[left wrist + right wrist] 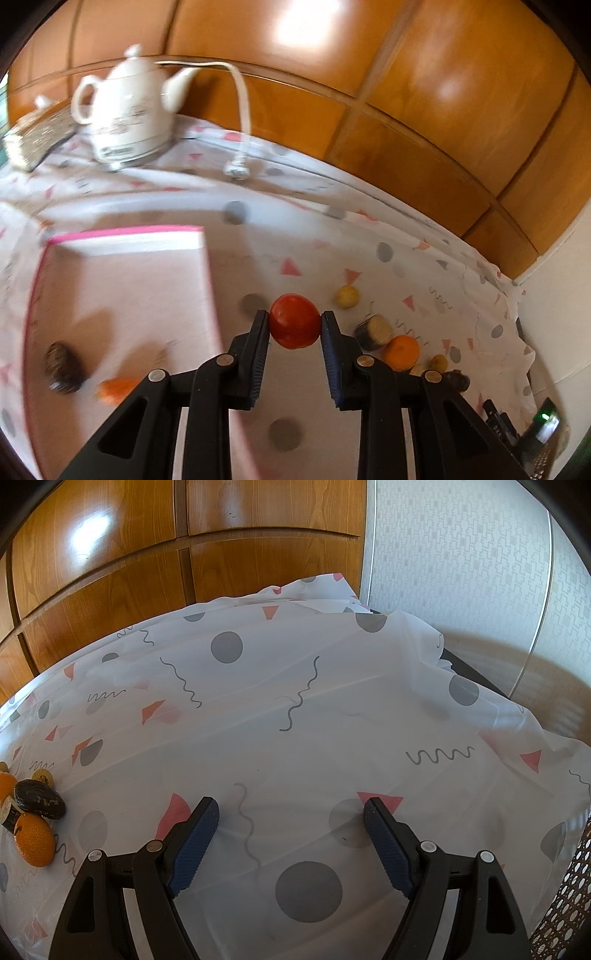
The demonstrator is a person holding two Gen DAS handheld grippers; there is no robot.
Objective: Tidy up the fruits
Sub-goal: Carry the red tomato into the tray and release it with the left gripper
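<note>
tablecloth (295,709): white, patterned | wall (110,572): wood panels | teapot (129,107): far corner

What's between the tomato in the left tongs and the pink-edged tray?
Nothing visible. The left tongs grip the tomato just right of the tray, with only bare tablecloth between. A dark fruit and an orange piece already lie inside it.

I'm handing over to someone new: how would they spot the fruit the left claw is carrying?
Start at the white teapot on the patterned tablecloth, then come forward past the pink-edged tray. The red tomato is pinched in the left claw: the only red, smooth fruit.
</note>
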